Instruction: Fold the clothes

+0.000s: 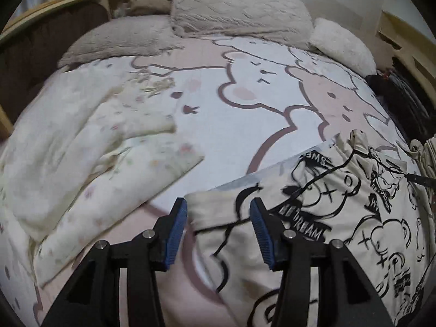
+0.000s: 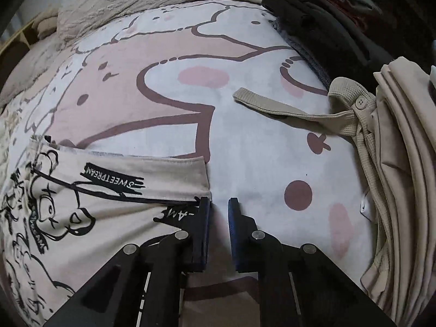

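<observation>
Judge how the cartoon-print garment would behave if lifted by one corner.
The cartoon-print garment would probably sag: it lies flat with soft edges. It looks thin, likely light. The open left gripper straddles its corner; the open right gripper sits at another edge.

Bare bedspread [image 2: 245, 150] mid-bed — hemmed by beige clothes [image 2: 395, 163] right, floral quilt [image 1: 81, 141] left.

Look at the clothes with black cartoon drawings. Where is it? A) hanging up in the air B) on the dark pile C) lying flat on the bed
C: the cartoon-print garment lies spread on the bear-print bedsheet, with both grippers open beside its edges, neither lifting it.
</observation>
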`<state>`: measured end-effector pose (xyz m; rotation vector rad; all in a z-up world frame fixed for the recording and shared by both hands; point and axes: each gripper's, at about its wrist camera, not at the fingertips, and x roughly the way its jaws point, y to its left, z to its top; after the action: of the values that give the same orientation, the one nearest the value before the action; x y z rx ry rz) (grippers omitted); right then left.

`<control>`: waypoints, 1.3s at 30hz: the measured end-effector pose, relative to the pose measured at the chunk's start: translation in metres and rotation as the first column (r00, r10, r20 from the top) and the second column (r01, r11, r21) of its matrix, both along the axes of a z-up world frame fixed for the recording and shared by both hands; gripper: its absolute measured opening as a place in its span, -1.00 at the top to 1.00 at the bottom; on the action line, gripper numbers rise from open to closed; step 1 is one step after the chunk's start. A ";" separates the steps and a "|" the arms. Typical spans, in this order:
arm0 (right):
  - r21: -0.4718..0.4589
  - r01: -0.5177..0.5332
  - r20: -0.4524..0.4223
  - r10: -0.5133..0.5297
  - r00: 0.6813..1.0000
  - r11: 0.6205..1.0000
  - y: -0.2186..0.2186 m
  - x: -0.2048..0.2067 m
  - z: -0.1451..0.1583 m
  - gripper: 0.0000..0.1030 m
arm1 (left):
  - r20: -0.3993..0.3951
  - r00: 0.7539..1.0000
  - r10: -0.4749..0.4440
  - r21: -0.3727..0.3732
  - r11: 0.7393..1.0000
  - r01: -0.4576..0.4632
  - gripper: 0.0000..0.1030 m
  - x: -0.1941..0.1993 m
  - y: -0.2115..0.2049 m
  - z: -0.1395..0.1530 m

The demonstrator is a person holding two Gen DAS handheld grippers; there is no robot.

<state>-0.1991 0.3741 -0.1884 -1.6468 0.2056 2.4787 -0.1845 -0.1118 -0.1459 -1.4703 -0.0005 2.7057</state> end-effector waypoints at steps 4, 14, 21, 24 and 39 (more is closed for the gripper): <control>0.030 -0.009 0.013 0.008 1.000 1.000 -0.003 0.001 -0.003 0.74 | 0.111 0.992 -0.061 -0.267 0.959 0.089 0.04 -0.021 0.028 -0.038; -0.026 -0.005 0.008 0.005 1.000 1.000 0.003 -0.001 -0.005 0.74 | -0.027 0.983 0.181 -0.319 0.931 -0.180 -0.13 -0.011 -0.022 -0.020; -0.218 0.031 -0.093 -0.053 0.994 0.976 0.027 0.046 0.031 -0.35 | -0.138 0.987 -0.078 -0.219 0.974 0.047 -0.12 0.063 0.042 0.031; -0.243 -0.021 -0.095 -0.002 0.996 0.970 0.022 0.086 0.043 -0.34 | -0.170 0.961 -0.216 -0.157 0.969 0.190 -0.13 0.103 0.086 0.040; -0.590 -0.020 0.209 0.177 0.962 0.807 -0.037 0.240 0.004 0.29 | -0.299 0.758 -0.579 -0.011 0.797 0.604 -0.12 0.235 0.223 0.023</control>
<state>0.0413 0.3371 -0.1849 -2.2353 0.9579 2.3744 0.0509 0.1114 -0.1233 -0.8332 0.3073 2.3107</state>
